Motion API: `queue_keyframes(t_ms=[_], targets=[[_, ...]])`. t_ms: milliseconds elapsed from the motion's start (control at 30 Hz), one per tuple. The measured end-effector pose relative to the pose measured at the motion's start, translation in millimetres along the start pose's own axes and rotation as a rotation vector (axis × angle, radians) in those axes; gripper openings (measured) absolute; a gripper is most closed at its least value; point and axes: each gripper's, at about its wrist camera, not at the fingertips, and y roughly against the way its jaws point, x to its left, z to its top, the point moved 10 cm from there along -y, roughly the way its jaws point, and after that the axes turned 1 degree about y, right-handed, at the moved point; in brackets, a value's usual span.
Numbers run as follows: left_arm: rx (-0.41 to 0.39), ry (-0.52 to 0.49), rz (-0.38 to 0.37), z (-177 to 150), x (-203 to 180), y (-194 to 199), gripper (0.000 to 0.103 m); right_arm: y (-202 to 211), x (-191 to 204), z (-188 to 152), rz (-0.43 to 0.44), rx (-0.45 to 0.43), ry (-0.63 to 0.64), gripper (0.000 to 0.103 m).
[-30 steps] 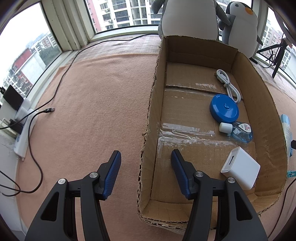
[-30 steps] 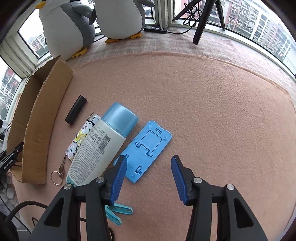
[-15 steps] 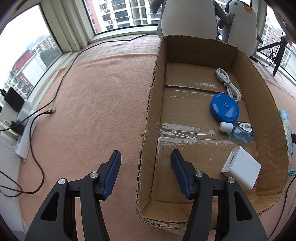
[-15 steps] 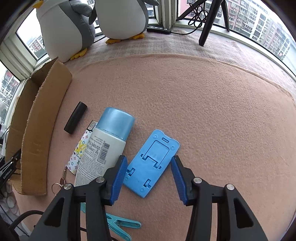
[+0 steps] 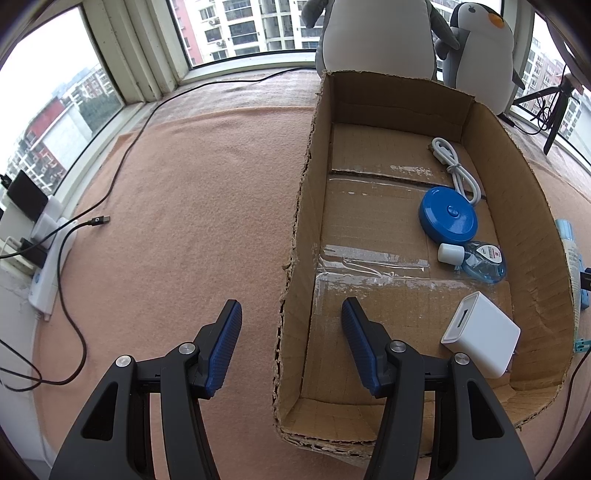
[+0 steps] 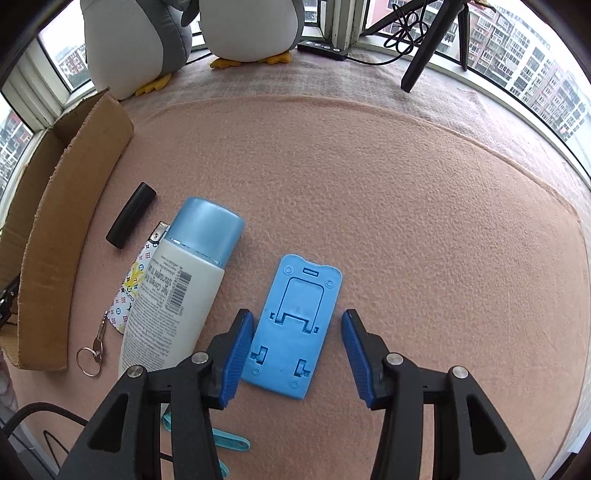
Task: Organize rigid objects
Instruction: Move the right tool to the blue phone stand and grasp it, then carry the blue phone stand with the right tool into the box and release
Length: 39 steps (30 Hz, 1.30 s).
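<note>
Left wrist view: peach carpet [image 5: 192,206], windows [image 5: 240,29], cardboard box [image 5: 517,206].

We see a fuzzy pink cloth [image 6: 406,192] under everything. The box [image 5: 517,206] is rough brown cardboard with torn edges and shiny tape. The blue stand [image 6: 295,325] is smooth, dull plastic. The bottle [image 6: 177,295] has a shiny blue cap. The key ring [image 6: 88,360] is shiny metal.
</note>
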Motion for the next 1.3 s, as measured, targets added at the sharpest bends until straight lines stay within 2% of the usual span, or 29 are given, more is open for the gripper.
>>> queue_keyframes(t_ms=[100, 167, 200, 467, 633, 800, 1000, 1300], targets=[[0.000, 0.002, -0.002, -1, 0, 0, 0.057, 0, -3, 0, 0.004, -0.001, -0.001, 0.043], [0.001, 0.004, -0.004, 0, 1, 0, 0.057, 1, -3, -1, 0.004, 0.001, 0.004, 0.035], [0.001, 0.005, -0.004, 0, 1, 0, 0.057, 2, -4, -1, 0.007, 0.002, 0.004, 0.035], [0.000, 0.010, -0.007, 0, 2, -1, 0.057, 4, -9, -2, 0.023, -0.009, -0.028, 0.033], [-0.001, 0.011, -0.008, 0, 2, 0, 0.057, 18, -9, -1, 0.030, -0.050, -0.045, 0.033], [-0.002, 0.014, -0.010, -1, 3, 0, 0.057, 37, 0, 16, 0.042, -0.103, -0.041, 0.033], [-0.002, 0.014, -0.010, 0, 2, 0, 0.057, 69, 36, 34, 0.084, -0.176, 0.022, 0.033], [-0.002, 0.017, -0.013, 0, 1, 0, 0.057, 92, 128, 53, 0.203, -0.222, 0.165, 0.033]])
